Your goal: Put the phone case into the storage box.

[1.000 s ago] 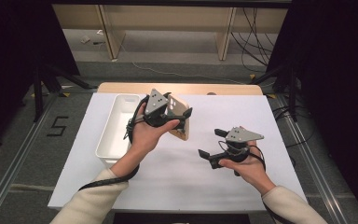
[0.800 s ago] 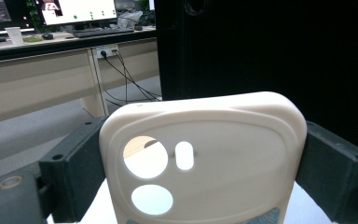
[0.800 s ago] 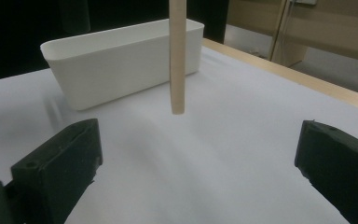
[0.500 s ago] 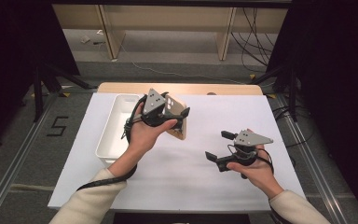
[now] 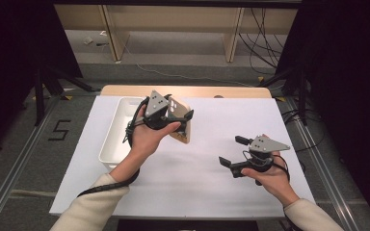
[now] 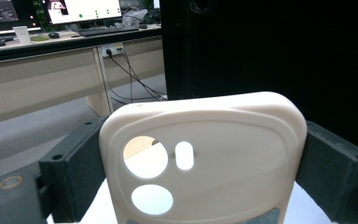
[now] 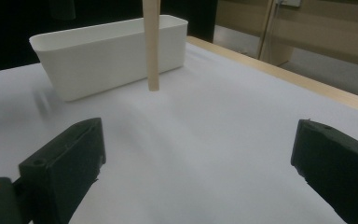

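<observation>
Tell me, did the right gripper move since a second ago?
Yes. The right gripper slid along the white table toward the person and a bit rightward, away from the white bin.

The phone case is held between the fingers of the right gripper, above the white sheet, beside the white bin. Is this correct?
Not quite: the left gripper holds the phone case, as the left gripper view shows. The right gripper is open and holds nothing. The case is above the white sheet, beside the white bin.
</observation>
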Motion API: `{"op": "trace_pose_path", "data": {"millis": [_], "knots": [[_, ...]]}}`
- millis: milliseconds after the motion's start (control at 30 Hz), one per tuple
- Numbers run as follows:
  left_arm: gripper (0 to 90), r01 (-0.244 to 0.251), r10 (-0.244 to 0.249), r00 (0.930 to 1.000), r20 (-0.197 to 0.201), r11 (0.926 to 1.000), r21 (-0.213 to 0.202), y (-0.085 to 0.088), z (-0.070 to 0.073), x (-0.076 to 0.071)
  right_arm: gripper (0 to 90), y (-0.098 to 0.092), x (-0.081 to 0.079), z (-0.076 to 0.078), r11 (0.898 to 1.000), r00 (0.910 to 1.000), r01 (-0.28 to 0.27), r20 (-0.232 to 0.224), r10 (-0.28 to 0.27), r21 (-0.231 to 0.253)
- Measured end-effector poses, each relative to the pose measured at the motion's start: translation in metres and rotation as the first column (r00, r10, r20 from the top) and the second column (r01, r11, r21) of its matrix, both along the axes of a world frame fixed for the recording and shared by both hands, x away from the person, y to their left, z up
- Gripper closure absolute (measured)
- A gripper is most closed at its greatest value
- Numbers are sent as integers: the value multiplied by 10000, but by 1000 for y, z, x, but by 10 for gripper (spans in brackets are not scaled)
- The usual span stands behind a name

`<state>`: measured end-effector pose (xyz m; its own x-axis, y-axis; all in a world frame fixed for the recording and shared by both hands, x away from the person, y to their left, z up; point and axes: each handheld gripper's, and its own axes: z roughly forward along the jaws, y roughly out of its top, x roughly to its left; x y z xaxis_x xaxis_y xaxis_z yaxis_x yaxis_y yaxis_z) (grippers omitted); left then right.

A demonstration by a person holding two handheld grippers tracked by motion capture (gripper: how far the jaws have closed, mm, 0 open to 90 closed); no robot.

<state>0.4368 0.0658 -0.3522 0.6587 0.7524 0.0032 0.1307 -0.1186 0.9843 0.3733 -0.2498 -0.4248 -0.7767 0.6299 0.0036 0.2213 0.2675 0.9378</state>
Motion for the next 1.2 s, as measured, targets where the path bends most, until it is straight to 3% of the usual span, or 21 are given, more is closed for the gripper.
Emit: {"op": "trace_pose_path", "data": {"millis": [1200], "knots": [[103,-656,656,9978,13,9978,-63,16,8,5,51,-2,2,-2,9997,9997,234,-83,-233,115]]}}
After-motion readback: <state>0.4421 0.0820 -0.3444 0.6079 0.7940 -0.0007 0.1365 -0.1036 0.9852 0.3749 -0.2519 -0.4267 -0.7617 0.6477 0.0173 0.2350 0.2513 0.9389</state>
